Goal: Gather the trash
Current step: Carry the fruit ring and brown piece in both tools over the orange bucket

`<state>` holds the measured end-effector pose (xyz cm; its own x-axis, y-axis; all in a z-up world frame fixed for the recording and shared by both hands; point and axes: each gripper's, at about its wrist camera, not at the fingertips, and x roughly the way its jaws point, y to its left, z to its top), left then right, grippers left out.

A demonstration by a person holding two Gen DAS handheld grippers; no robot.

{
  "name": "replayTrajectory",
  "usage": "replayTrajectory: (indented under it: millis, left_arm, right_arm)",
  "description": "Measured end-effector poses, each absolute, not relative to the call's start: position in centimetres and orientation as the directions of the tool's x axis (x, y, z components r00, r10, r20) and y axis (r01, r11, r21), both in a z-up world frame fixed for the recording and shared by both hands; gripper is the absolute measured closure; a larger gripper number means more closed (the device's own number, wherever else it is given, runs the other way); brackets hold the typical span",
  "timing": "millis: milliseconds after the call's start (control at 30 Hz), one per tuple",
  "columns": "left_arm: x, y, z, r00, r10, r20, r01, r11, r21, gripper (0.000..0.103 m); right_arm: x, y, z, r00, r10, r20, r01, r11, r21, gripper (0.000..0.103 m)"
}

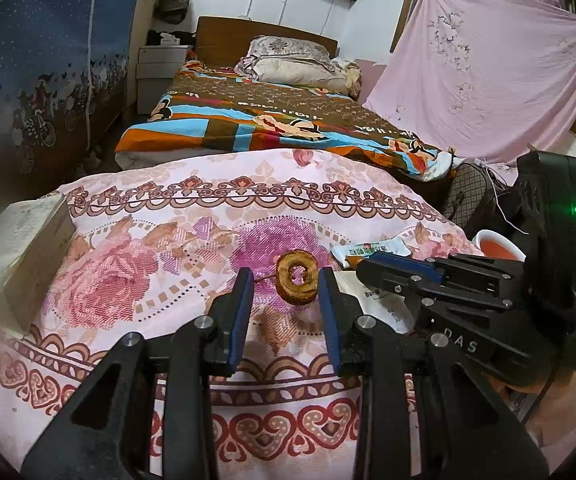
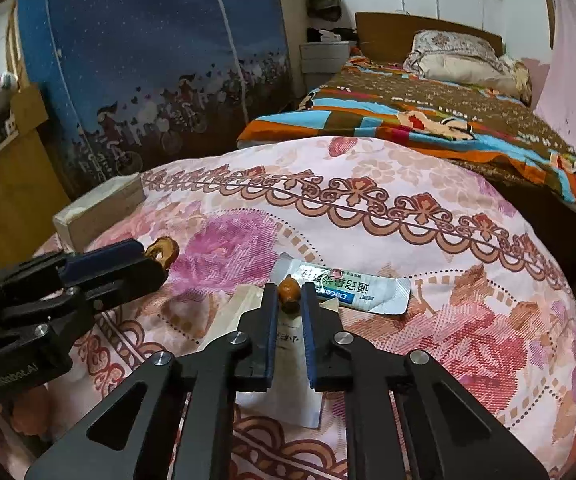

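A brown dried fruit ring (image 1: 297, 282) sits between the fingertips of my left gripper (image 1: 286, 280), touching its right pad; a gap shows on the left, so the jaws stand open. It also shows in the right wrist view (image 2: 164, 251). My right gripper (image 2: 289, 298) is shut on a small brown fruit stem piece (image 2: 289, 293) just above the floral cloth (image 2: 407, 240). A white and green sachet wrapper (image 2: 351, 290) lies flat beyond it. A white paper packet (image 2: 291, 380) lies under the right fingers.
A tissue box (image 1: 20, 256) stands at the table's left. A red and white bin (image 1: 499, 246) sits low at the right beside a checked bag (image 1: 469, 194). A bed (image 1: 272, 116) lies behind the table.
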<state>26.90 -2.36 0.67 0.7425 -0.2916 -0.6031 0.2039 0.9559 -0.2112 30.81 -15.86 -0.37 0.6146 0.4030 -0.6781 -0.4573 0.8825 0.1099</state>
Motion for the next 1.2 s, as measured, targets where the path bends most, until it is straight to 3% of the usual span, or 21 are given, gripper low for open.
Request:
replayTrajectory:
  millis: [167, 367, 667, 867, 1200]
  left_arm:
    - [26.5, -2.4, 0.9, 0.754, -0.293, -0.588, 0.208, 0.956, -0.209, 0.086]
    - [25.5, -2.3, 1.8, 0.791, -0.297, -0.535, 0.222, 0.954, -0.201, 0.086]
    - [22.9, -3.1, 4.4, 0.874, -0.297, -0.384, 0.251, 0.954, -0.166, 0.086]
    - [21.4, -5.4, 6.4, 0.903, -0.321, -0.284, 0.303, 0.947, -0.107, 0.086]
    - [20.5, -10.4, 9.5, 0.886, -0.424, -0.19, 0.42, 0.905, -0.061, 0.086]
  right_arm:
    - [30.4, -16.3, 0.1, 0.635, 0.419, -0.649, -0.458, 0.881, 0.121, 0.094]
    - [28.7, -17.4, 1.6, 0.714, 0.446, -0.54, -0.461, 0.88, 0.117, 0.094]
    - [24.4, -19.7, 4.8, 0.839, 0.472, -0.27, -0.462, 0.881, 0.104, 0.094]
    - [21.9, -22.2, 6.8, 0.909, 0.4, -0.119, -0.39, 0.915, 0.101, 0.094]
    - [19.4, -28.0, 9.0, 0.975, 0.223, 0.011, -0.223, 0.968, 0.118, 0.094]
